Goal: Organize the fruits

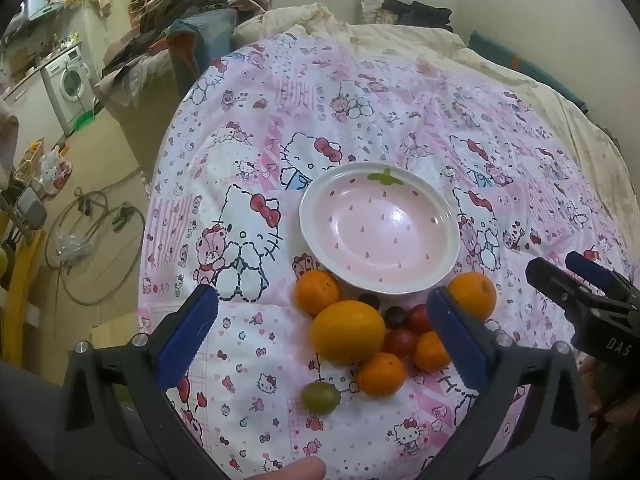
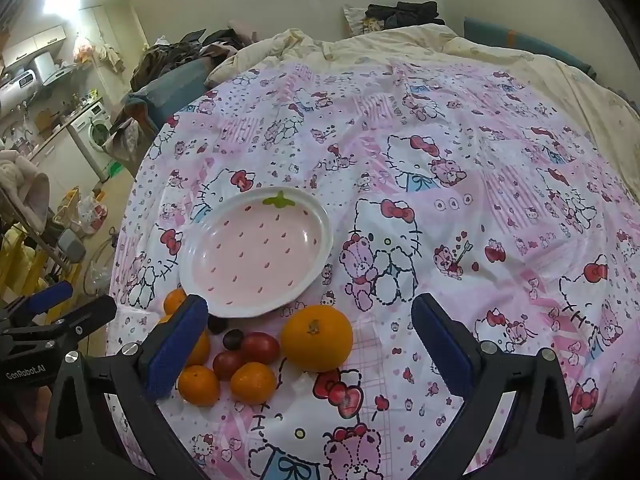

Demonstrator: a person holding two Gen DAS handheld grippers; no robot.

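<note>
A pink strawberry-pattern plate (image 1: 440,272) lies empty on the Hello Kitty bedsheet; it also shows in the right wrist view (image 2: 200,296). Just in front of it lie loose fruits: a big orange (image 1: 347,331), several small oranges (image 1: 318,291), red and dark grapes or small tomatoes (image 1: 401,342), and a green grape (image 1: 320,397). My left gripper (image 1: 322,326) is open, its fingers either side of the fruit pile, above it. My right gripper (image 2: 310,334) is open above a large orange (image 2: 317,338) and also shows in the left wrist view (image 1: 560,276).
The sheet (image 2: 460,160) covers a bed with a cream duvet (image 2: 400,44) at the back. The bed's left edge drops to a floor with cables (image 1: 96,240), a washing machine (image 1: 68,84) and a clothes pile (image 1: 188,12).
</note>
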